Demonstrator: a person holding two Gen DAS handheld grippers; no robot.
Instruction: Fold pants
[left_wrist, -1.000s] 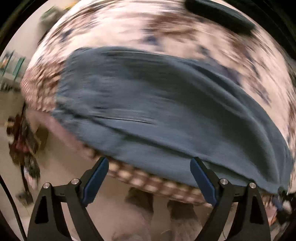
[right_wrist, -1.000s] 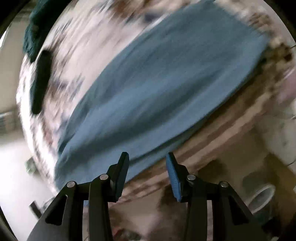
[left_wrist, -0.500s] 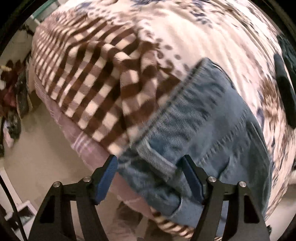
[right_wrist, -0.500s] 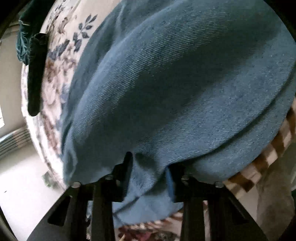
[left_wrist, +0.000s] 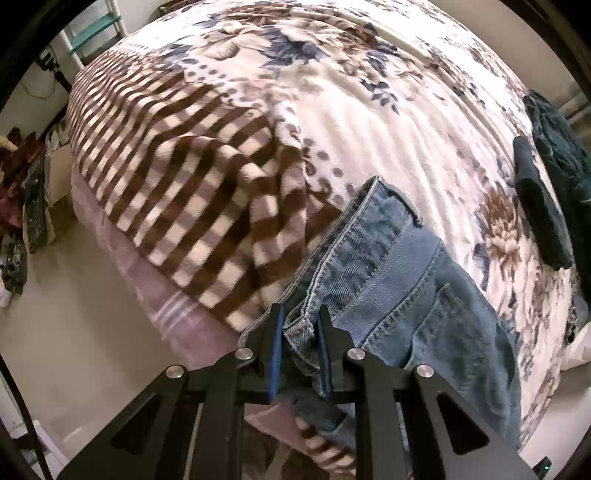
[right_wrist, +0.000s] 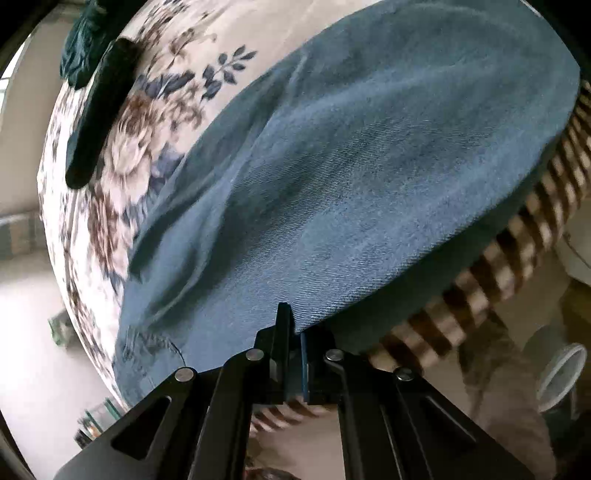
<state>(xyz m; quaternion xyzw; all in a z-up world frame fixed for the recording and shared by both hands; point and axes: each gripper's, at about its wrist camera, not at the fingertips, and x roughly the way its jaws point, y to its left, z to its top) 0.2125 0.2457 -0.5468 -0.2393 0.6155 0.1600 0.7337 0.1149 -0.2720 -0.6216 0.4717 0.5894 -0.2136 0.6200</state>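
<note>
Blue jeans lie on a bed, their waistband end near the bed's edge in the left wrist view. My left gripper points down at that end; its jaws are closing, with a bunched corner of the waistband pinched between the blue pads. In the right wrist view the jeans spread as a broad flat denim leg. There my right gripper is closing its jaws to a narrow slit on the near denim edge, which runs in between the fingers.
A floral bedspread covers the bed, with a brown checked blanket at its left side. Dark folded garments lie at the far side. Beige floor runs along the edge; a white round container stands there.
Both grippers were open above the jeans and have come down and closed on the denim. The left one swung from the leg to the waistband end.
</note>
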